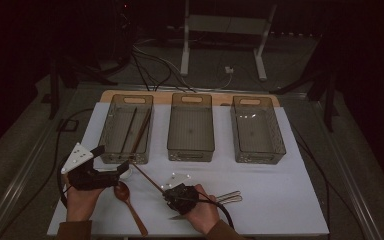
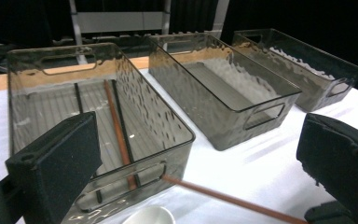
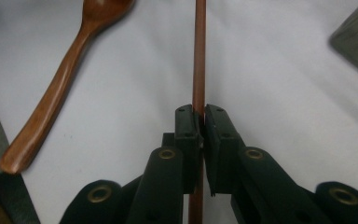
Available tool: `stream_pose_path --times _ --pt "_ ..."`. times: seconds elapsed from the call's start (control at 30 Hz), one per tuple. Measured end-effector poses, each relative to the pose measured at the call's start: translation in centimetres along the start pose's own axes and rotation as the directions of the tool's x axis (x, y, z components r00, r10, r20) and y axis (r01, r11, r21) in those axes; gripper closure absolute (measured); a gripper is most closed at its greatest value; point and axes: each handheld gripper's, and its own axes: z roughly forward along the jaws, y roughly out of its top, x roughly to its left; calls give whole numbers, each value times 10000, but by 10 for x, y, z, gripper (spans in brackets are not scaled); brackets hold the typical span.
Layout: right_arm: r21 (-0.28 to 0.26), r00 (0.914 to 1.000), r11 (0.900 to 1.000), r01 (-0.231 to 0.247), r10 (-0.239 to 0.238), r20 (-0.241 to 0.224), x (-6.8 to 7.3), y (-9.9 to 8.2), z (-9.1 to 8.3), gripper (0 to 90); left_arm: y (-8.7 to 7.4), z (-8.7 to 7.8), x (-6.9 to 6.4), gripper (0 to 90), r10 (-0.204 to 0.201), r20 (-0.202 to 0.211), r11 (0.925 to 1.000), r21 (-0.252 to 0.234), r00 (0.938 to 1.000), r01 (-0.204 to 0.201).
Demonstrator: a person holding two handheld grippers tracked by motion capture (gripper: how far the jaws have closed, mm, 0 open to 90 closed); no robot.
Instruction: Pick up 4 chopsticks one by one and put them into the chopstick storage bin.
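Note:
A brown chopstick [image 1: 147, 177] lies slanted on the white table cover, its far tip near the front wall of the left bin [image 1: 109, 131]. My right gripper [image 1: 169, 193] is shut on its near end. In the right gripper view the pads [image 3: 186, 126] pinch the chopstick [image 3: 199, 56], which runs straight ahead. My left gripper [image 1: 112, 165] stands open in front of the left bin, nothing between its jaws. In the left gripper view the chopstick [image 2: 228, 200] crosses low between the wide jaws. That bin [image 2: 168, 116] holds a brown chopstick [image 2: 116, 126] and dark ones.
A wooden spoon [image 1: 128, 201] lies between my hands, also seen as the wooden spoon [image 3: 60, 88] left of the held stick. A white spoon [image 1: 125, 173] sits by the left gripper. Metal cutlery [image 1: 230, 197] lies right of my right hand. The middle bin [image 1: 173, 130] and right bin [image 1: 280, 137] look empty.

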Motion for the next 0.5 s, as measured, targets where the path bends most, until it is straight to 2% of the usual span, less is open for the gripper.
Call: stream_pose_path --times 0.13,0.3,0.5 --pt "-494 9998 9987 -99 108 183 -2 3 -6 851 -1 3 -2 8 -91 142 10000 37 9999 90" --pt "-971 9995 9950 -251 271 191 -4 8 -12 851 -3 8 -5 7 -205 252 9998 80 9995 203" --pt "-1372 9988 9897 -418 451 211 -4 11 -14 851 -4 13 -9 8 -242 390 9996 155 9989 236"
